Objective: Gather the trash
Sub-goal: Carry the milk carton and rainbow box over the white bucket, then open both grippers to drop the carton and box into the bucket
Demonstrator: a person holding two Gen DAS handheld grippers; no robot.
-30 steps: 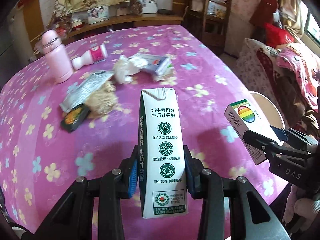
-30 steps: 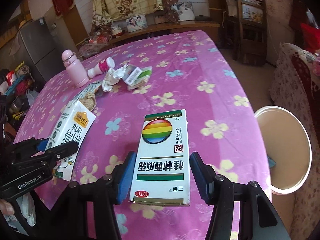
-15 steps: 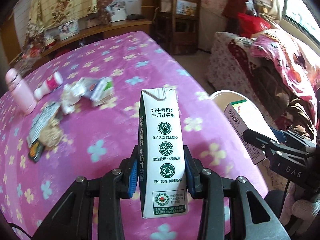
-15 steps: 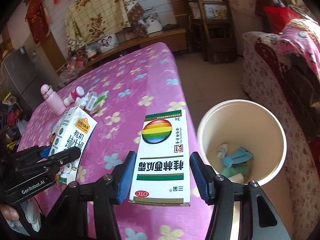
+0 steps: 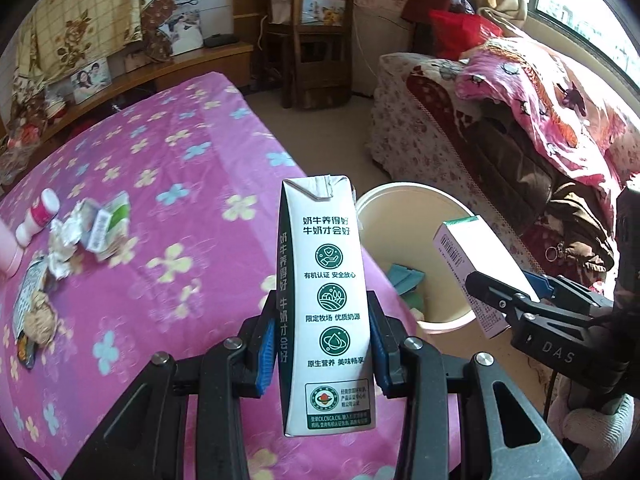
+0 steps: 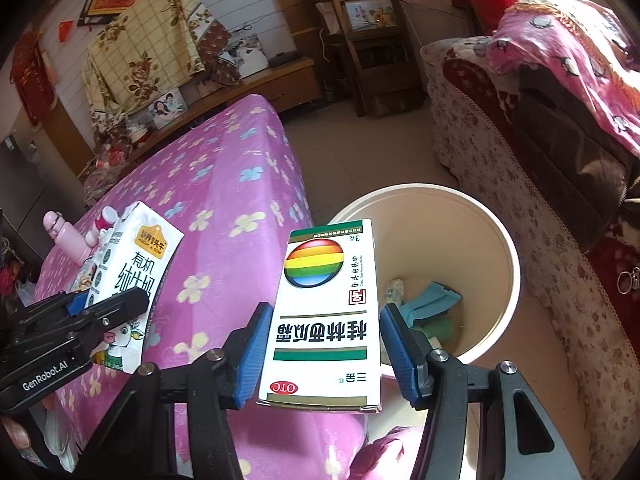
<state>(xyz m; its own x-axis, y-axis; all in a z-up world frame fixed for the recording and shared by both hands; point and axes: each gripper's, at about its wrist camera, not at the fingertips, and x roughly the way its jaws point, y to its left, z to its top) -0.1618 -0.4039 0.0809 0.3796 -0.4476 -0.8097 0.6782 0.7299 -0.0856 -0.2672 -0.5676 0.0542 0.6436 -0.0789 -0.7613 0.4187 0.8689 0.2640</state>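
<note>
My left gripper (image 5: 322, 340) is shut on a white milk carton (image 5: 326, 304) held upright above the table's right edge; the carton also shows in the right wrist view (image 6: 128, 276). My right gripper (image 6: 328, 344) is shut on a white medicine box (image 6: 324, 312) with a rainbow ball, held at the near rim of the cream trash bin (image 6: 492, 232). The box (image 5: 476, 268) and bin (image 5: 404, 196) also show in the left wrist view. The bin holds blue and green scraps (image 6: 432, 300).
More trash lies on the pink flowered table (image 5: 160, 184): crumpled wrappers (image 5: 92, 228), a small white-and-pink bottle (image 5: 38, 216) and a snack bag (image 5: 30, 300). A pink flask (image 6: 66, 236) stands at the far left. A sofa with a pink blanket (image 6: 560, 92) is right of the bin.
Both grippers have swung right with their loads, from over the table to the bin beside it. The bin now sits just beyond both.
</note>
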